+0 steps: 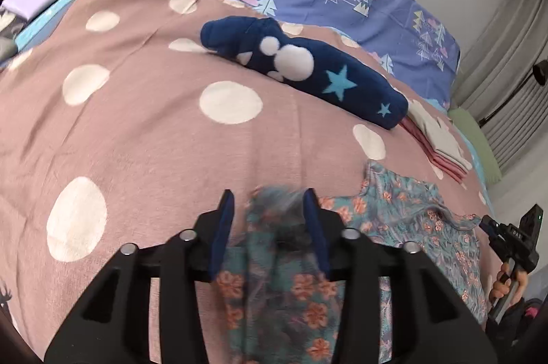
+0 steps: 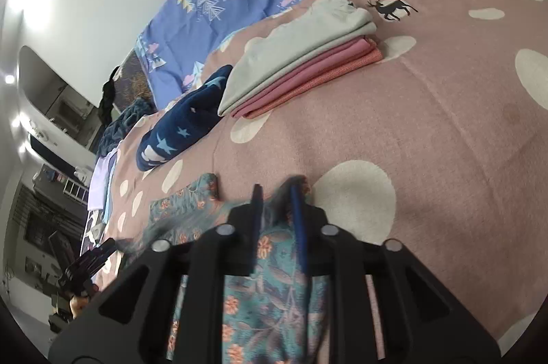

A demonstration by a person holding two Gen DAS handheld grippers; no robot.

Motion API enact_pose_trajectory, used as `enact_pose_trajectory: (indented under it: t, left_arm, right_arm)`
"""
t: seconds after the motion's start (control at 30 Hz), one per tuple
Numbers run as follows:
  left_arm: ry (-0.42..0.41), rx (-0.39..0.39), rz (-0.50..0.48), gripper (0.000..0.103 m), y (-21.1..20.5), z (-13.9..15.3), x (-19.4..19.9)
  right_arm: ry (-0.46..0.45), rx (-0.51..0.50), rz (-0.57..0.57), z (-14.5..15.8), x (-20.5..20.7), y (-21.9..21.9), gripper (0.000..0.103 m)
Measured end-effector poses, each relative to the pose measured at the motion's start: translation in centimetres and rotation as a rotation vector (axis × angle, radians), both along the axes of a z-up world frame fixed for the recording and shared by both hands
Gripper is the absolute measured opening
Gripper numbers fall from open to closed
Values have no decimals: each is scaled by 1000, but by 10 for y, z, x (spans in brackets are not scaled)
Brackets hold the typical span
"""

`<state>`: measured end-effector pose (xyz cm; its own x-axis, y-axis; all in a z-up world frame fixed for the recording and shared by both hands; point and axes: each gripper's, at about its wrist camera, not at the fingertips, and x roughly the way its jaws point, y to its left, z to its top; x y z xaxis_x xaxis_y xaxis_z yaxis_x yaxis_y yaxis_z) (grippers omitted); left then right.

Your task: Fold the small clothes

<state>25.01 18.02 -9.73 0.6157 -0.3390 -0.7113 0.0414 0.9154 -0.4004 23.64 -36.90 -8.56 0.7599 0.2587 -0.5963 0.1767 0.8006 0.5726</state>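
While both sets of jaws stand parted over the cloth, we record the following, each item placed relative to the floral garment [image 1: 404, 220].

Item: floral garment, teal with orange blossoms, lying on the pink spotted bedspread [image 1: 144, 131], nearest us of all the clothes. Its edge is blurred between the fingers of both tools.

Item: left gripper [image 1: 269, 210], jaws apart, one corner of the floral garment lying loose between them, pads not pressing. Released.

Item: right gripper [image 2: 276, 192], at the garment's other end, jaws narrowly apart with fabric between them; we judge it let go too, though the blur makes contact on the right-hand pad hard to rule out.

Item: navy star-print piece [image 1: 308, 69], beyond the floral garment, well apart.

Item: folded stack, grey over pink [image 2: 301, 62], beyond the garment and to its right, near the navy piece.

Risks, as we judge them:
- A pad may snag the fabric on withdrawal and drag the fold open.
- The released edge may land uneven, one corner ahead of the other, leaving a skewed fold.
- A careless sweep toward the folded stack could topple it.
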Motion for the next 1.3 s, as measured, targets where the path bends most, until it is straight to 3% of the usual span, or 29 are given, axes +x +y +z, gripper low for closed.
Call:
enact_pose_trajectory:
  t: [0.03, 0.1, 0.2, 0.27, 0.37, 0.47, 0.57, 0.63, 0.7, 0.77, 0.83, 0.93, 1.0, 1.03, 1.07, 1.1, 1.17, 1.23, 1.3]
  left_arm:
    - [-4, -8, -11, 46, 3, 0, -2]
    - [-22, 2, -15, 57, 10, 1, -5]
    - [-63, 25, -51, 57, 12, 8, -5]
    - [-96, 43, -110, 57, 5, 14, -13]
    - [-178, 206, -286, 66, -23, 23, -35]
    - [-190, 454, -361, 70, -55, 9, -34]
    - [-130, 627, -310, 70, -71, -17, 6]
    - [-117, 623, -230, 70, -63, -15, 29]
    - [-84, 534, -61, 70, -36, -4, 55]
    - [-63, 399, 33, 70, -8, 2, 66]
    - [-43, 262, 24, 70, 10, 3, 68]
    - [18, 141, -100, 70, 11, -13, 67]
    - [48, 131, -143, 65, 1, -24, 71]
    - [27, 149, -153, 53, -6, -26, 70]
    - [16, 156, -165, 13, -12, -27, 71]
    - [27, 128, -184, 3, -15, -26, 72]
    - [-32, 127, -167, 3, -21, -11, 65]
    - [-102, 176, -150, 3, -21, 5, 59]
    - [-70, 213, -138, 4, -23, 1, 63]
  right_arm:
    - [-12, -15, 6, 1, -3, 0, 33]
    - [-22, -80, 20, 1, -6, -2, 34]
    - [-15, -150, 86, 2, -3, 4, 34]
    - [-30, -249, 154, 7, -7, 17, 37]
    - [-67, -427, 291, 12, -18, 43, 63]
    - [8, -605, 350, -2, -3, 67, 63]
    - [96, -660, 300, -18, 35, 67, 51]
    - [98, -621, 228, -16, 51, 53, 41]
    - [93, -474, 121, -9, 63, 26, 40]
    - [72, -327, 68, -4, 63, 4, 39]
    - [57, -277, 87, -4, 59, -3, 39]
    - [46, -201, 171, -10, 54, -4, 39]
    - [46, -149, 215, -16, 57, -1, 40]
    - [60, -145, 222, -19, 62, 2, 38]
    - [69, -166, 207, -21, 66, 6, 17]
    - [65, -177, 202, -19, 68, 8, 4]
    - [5, -144, 193, -6, 63, 8, 4]
    - [-50, -162, 175, 7, 54, 8, 4]
    - [-21, -204, 157, 8, 58, 9, 12]
